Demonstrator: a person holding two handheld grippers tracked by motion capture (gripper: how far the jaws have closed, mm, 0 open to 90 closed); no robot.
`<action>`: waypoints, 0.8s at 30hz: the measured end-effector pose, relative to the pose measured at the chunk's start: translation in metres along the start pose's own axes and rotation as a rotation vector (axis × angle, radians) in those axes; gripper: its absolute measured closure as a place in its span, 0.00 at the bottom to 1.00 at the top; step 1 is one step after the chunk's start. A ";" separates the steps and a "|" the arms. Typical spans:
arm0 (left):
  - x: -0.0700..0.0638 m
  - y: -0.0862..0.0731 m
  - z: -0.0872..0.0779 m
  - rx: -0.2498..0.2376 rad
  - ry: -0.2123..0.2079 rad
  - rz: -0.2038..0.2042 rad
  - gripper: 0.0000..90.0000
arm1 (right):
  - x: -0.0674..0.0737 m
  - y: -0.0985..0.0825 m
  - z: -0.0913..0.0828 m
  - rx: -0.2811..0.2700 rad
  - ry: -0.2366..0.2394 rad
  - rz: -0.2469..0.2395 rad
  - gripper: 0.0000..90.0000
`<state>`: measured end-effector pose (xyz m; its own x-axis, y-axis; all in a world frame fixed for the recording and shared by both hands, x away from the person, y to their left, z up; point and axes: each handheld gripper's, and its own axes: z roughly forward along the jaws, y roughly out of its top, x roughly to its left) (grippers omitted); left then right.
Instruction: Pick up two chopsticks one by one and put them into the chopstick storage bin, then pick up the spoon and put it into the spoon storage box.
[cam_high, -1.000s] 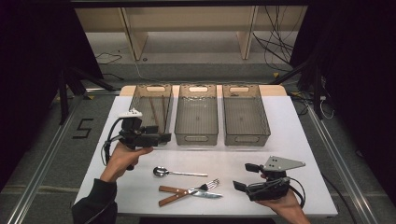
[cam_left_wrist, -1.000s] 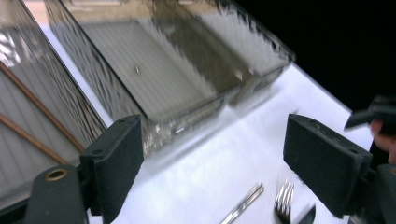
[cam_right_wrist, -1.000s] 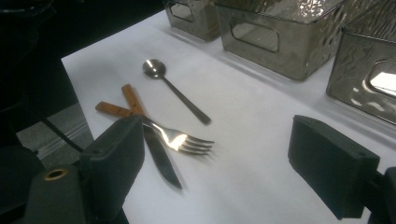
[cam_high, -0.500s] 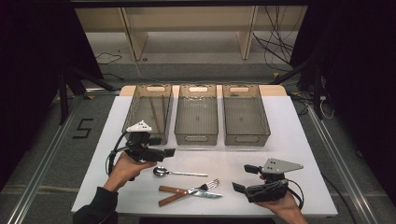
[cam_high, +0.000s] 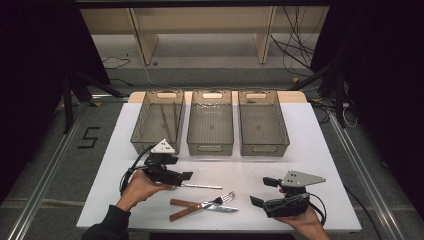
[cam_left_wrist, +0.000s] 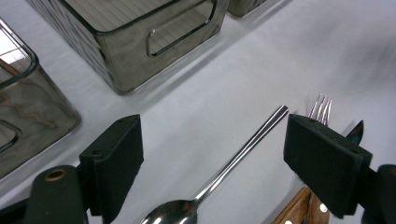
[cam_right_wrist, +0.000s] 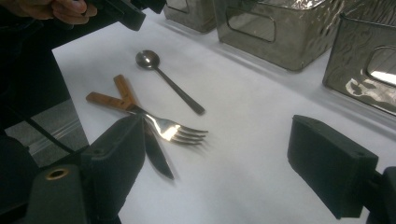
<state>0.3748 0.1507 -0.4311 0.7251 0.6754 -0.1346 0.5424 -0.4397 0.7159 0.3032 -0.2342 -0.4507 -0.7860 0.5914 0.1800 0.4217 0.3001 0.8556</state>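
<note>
A steel spoon (cam_high: 202, 186) lies on the white table (cam_high: 320, 150), bowl to the left. My left gripper (cam_high: 184, 177) hovers low over the bowel end, open. In the left gripper view the spoon (cam_left_wrist: 224, 172) runs up between the spread jaws of the left gripper (cam_left_wrist: 215, 140). A fork (cam_high: 222, 199) and a knife (cam_high: 220, 208) with wooden handles lie crossed just in front of it. My right gripper (cam_high: 262, 191) rests open near the front right, pointing left at the fork (cam_right_wrist: 173, 130) and knife (cam_right_wrist: 156, 156); nothing sits between the jaws of the right gripper (cam_right_wrist: 219, 154).
Three smoky see-through bins stand in a row at the back: the left bin (cam_high: 165, 94) holds thin brown sticks, while the middle bin (cam_high: 210, 148) and right bin (cam_high: 263, 148) look bare. The table's front edge runs close below both hands.
My left gripper has come down and forward from beside the left bin to the spoon. The right gripper has stayed put.
</note>
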 end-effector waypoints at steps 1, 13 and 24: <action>0.000 -0.001 0.001 0.007 0.000 0.001 0.22 | 0.000 0.000 0.000 0.002 0.002 -0.001 0.22; 0.001 -0.006 0.016 0.113 0.005 0.050 0.23 | 0.002 -0.001 0.000 0.005 0.001 -0.006 0.22; -0.001 -0.009 0.028 0.188 -0.003 0.115 0.32 | 0.000 -0.002 0.001 0.010 0.001 0.000 0.22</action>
<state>0.3814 0.1375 -0.4563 0.7875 0.6133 -0.0616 0.5259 -0.6164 0.5861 0.3028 -0.2343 -0.4524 -0.7867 0.5904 0.1804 0.4261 0.3078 0.8507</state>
